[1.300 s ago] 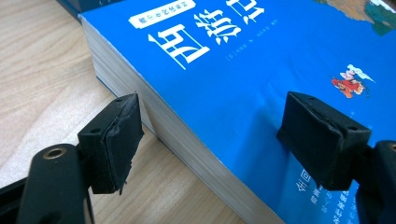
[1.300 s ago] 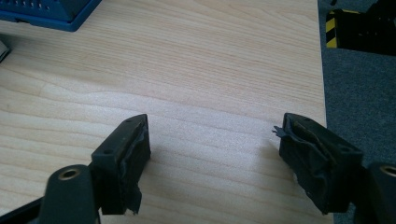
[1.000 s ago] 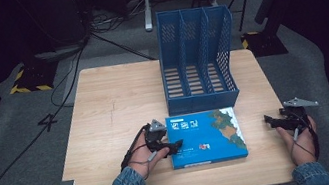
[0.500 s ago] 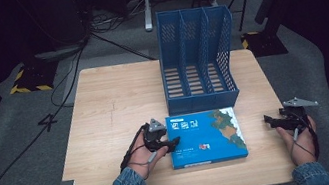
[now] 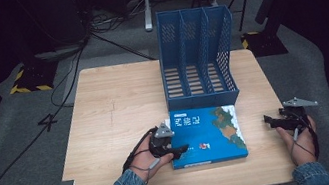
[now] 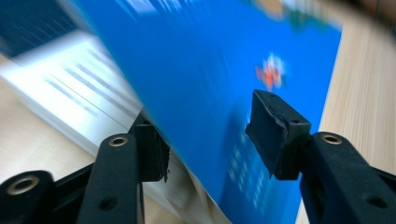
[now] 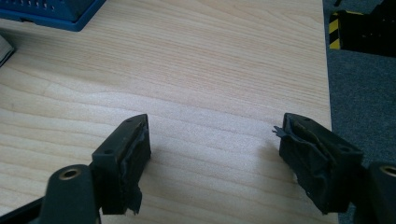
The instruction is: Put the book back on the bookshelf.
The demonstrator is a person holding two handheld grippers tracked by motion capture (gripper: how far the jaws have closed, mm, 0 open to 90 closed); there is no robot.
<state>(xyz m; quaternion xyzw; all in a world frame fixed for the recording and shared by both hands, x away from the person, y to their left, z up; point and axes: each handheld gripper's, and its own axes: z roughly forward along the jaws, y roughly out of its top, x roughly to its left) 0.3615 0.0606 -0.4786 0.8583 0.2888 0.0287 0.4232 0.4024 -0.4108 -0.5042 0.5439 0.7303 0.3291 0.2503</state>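
Wooden table (image 5: 114,106) bears a blue book (image 5: 207,133) — left gripper (image 5: 178,149) closing over its cover, not yet pinching; right gripper (image 5: 271,120) gapes empty.

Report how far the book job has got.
Done: nothing has been filed; the blue file rack holds no book, and the blue book lies flat in front of it. In hand: the left claw has just been closing over the book's near left edge, cover between its jaws, one pad not yet pressing. The right claw waits open over bare table. Left: gripping and lifting the book, probably into the rack.
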